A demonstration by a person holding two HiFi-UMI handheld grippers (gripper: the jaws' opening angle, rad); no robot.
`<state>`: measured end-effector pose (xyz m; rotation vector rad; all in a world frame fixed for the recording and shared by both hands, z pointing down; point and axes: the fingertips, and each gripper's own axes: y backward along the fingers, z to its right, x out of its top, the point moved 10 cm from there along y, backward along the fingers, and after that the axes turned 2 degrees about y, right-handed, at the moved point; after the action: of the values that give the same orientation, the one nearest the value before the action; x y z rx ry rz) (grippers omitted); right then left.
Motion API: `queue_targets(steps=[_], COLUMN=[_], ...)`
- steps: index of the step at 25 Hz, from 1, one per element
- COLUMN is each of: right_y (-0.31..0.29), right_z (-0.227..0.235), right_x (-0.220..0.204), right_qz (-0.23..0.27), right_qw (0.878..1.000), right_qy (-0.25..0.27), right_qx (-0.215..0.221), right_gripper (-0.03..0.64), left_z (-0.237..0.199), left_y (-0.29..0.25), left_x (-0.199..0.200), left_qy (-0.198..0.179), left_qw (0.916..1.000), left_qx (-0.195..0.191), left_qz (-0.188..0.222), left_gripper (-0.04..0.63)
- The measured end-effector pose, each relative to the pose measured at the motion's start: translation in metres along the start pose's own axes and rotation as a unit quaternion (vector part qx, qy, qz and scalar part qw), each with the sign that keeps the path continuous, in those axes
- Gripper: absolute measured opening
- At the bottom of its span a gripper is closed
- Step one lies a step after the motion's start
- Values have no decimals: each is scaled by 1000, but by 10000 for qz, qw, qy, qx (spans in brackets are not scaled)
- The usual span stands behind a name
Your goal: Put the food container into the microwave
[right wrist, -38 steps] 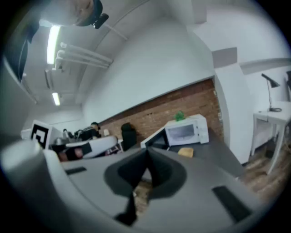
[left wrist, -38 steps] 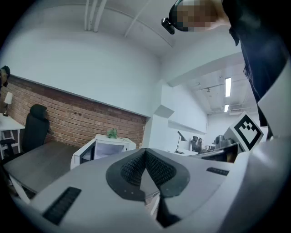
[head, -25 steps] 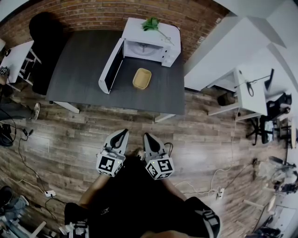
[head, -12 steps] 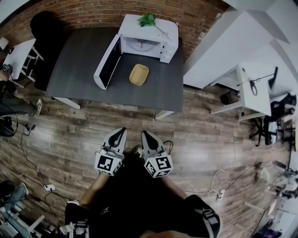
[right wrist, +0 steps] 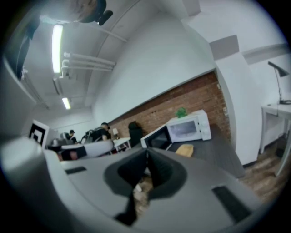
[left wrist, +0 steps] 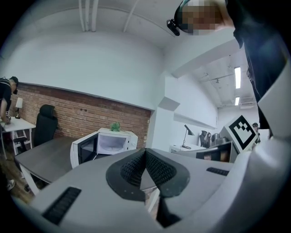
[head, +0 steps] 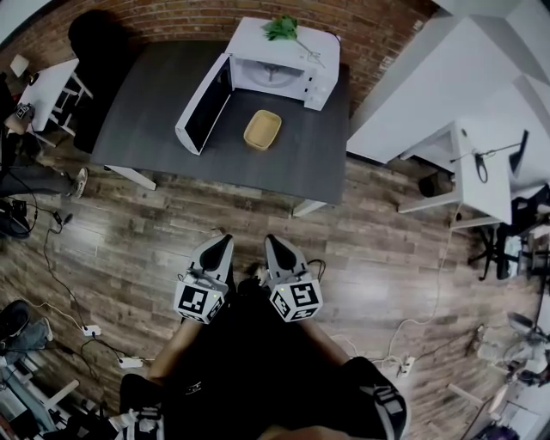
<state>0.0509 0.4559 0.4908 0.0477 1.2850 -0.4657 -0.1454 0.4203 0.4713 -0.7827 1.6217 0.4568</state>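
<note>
Plank floor [head: 129,249] across most of the head view, with cables [head: 51,266] trailing over its left part. Brick wall [head: 172,21] along the top edge. White desks [head: 481,172] off to the right.

Dark table [head: 309,163] set against the brick wall, well apart from both grippers. Black office chair [head: 94,43] at its left end.

White microwave [head: 284,64] at the table's far side. Stands with its door [head: 204,107] swung wide open to the left, cavity facing the person. Green plant [head: 282,27] lying on its roof.

Food container [head: 262,130]: tan, shallow, rectangular. Sits on the table just in front of the open cavity, beside the door, outside the microwave. Touched by neither gripper.

Left gripper [head: 225,241] and right gripper [head: 271,241] held low over the floor, side by side, close to the person's body, tips pointing toward the table. Marker cubes [head: 197,302] at their rear ends.

In the left gripper view, jaws closed, pad pressed against pad, microwave far beyond them. In the right gripper view, jaws likewise closed tip to tip, clamping no object, microwave and container small in the distance.
</note>
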Motion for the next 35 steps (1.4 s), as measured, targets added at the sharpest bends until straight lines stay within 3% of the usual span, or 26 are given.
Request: queue_targets(steps=[9, 25, 30, 35], right_y=[-36, -188, -238, -278], right_z=[15, 45, 46, 53], right_x=[6, 56, 67, 74], right_qz=[-66, -379, -493, -742], right_qw=[9998, 9978, 9966, 9917], right_qy=[125, 274, 292, 548], right_qx=[-111, -469, -598, -895], right_gripper=[34, 34, 34, 34], left_z=[-29, -166, -209, -241], left_y=[-31, -158, -187, -212], left_x=[-7, 43, 63, 76], left_qy=[243, 442, 320, 450], left_qw=[9996, 9977, 9968, 9932], left_qx=[-135, -496, -730, -1075], left_qz=[-51, 91, 68, 6], left_gripper=[35, 35, 35, 35])
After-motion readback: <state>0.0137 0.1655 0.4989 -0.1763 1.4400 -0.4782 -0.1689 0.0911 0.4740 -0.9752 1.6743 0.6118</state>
